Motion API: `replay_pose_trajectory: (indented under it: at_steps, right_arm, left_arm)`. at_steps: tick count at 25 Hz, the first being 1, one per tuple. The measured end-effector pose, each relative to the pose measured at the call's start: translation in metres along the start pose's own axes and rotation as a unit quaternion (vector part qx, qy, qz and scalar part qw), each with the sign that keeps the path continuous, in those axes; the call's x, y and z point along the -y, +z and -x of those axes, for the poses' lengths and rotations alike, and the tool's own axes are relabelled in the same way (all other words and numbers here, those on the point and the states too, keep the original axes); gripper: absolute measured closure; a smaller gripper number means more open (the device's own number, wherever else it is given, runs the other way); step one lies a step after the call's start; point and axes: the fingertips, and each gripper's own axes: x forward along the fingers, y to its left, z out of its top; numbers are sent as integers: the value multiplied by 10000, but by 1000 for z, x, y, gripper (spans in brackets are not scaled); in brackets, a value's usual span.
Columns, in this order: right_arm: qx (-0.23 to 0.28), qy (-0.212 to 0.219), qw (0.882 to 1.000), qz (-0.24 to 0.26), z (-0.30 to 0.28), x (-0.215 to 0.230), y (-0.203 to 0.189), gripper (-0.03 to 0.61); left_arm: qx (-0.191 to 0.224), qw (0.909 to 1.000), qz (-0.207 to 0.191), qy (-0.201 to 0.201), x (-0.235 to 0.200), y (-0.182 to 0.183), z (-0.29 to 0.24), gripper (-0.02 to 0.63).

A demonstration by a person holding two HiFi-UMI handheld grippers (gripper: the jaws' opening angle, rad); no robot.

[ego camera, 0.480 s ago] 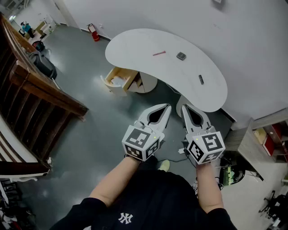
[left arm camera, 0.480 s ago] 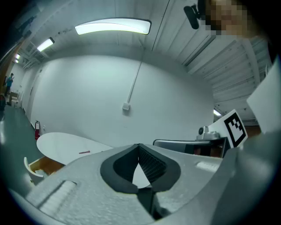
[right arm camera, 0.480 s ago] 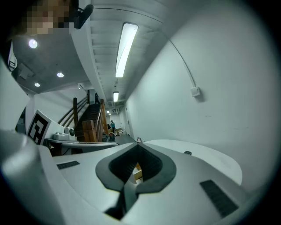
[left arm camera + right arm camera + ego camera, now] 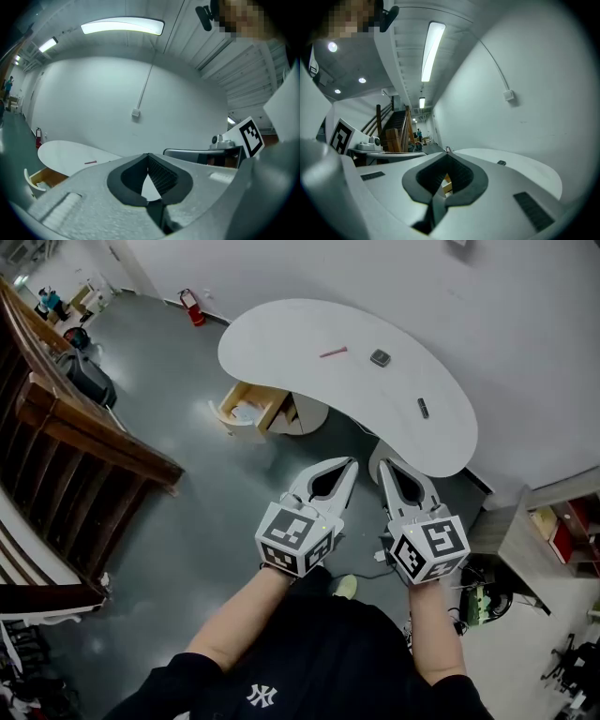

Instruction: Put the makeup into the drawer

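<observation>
On the white curved table [image 4: 281,334] lie a thin pink makeup stick [image 4: 332,352], a small grey compact [image 4: 379,358] and a small dark piece [image 4: 423,408]. Below the table's left end a wooden drawer [image 4: 248,407] stands pulled open. Both grippers hover side by side well short of the table, above the floor. The left gripper [image 4: 349,463] is shut with nothing in it, and its tips meet in the left gripper view [image 4: 148,154]. My right gripper [image 4: 382,465] is also shut and holds nothing [image 4: 447,151]. The pink stick [image 4: 90,162] shows far off in the left gripper view.
A dark wooden stair railing [image 4: 84,456] runs along the left. A red fire extinguisher [image 4: 197,310] stands by the far wall. Shelving with boxes [image 4: 553,531] and cables [image 4: 483,601] sit at the right. Grey floor [image 4: 206,512] lies between me and the table.
</observation>
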Motion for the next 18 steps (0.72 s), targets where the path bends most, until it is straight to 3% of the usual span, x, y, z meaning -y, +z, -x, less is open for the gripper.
replay_pose_trajectory:
  at_steps: [18]
  right_arm:
    - [45,-317,9995,4,-81,5,5,561]
  left_arm:
    - [-100,9993,-11,-353,-82,8,-28,603]
